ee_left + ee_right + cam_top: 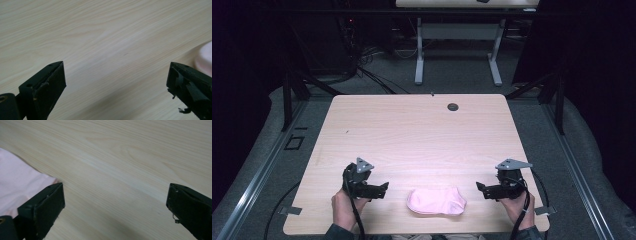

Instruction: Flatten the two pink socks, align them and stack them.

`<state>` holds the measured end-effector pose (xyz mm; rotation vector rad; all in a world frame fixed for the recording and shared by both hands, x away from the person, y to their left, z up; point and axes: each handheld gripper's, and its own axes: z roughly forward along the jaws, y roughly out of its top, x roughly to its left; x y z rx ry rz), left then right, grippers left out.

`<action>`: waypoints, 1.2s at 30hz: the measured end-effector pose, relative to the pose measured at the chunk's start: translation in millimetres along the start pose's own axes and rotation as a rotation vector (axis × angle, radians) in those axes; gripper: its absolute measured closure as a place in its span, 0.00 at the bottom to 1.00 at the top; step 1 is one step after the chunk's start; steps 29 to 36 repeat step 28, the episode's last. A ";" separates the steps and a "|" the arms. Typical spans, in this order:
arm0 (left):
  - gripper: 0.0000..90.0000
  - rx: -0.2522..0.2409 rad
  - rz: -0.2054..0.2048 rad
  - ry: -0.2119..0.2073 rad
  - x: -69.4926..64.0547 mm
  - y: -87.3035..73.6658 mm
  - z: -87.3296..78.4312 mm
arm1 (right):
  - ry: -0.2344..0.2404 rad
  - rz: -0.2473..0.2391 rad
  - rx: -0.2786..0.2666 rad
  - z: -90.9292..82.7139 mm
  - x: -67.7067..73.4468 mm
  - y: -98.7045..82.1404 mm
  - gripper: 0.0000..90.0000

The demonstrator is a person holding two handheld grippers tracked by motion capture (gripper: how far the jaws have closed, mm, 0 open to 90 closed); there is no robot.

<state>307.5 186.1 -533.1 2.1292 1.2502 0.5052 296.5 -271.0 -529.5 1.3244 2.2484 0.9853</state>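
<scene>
Pink sock [436, 202], folded, lies flat at lower centre of table [412, 130], btwn left tongs [382, 189] & right tongs [481, 190], both spread wide, gripping nothing; fold apparently done, sock released.

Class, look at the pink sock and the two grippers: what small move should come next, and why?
Probably draw both hands back off the table. The pink sock lies folded near the table's front edge, and the left gripper and right gripper flank it, jaws wide, holding nothing.
</scene>
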 end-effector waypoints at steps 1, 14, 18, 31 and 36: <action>0.02 0.005 -0.014 0.002 5.8 -2.8 -0.1 | -0.019 0.012 -0.008 -0.8 -4.6 -2.5 0.00; 0.00 0.041 -0.110 0.079 48.1 -42.2 20.7 | -0.086 0.134 0.062 15.4 -56.6 -41.5 0.00; 0.01 0.002 -0.107 0.117 53.8 -49.7 25.5 | -0.111 0.137 0.058 22.8 -60.4 -48.3 0.00; 0.01 -0.052 -0.141 0.110 64.0 -58.7 28.7 | -0.160 0.103 0.003 27.7 -60.0 -53.4 0.00; 0.01 -0.052 -0.141 0.110 64.0 -58.7 28.7 | -0.160 0.103 0.003 27.7 -60.0 -53.4 0.00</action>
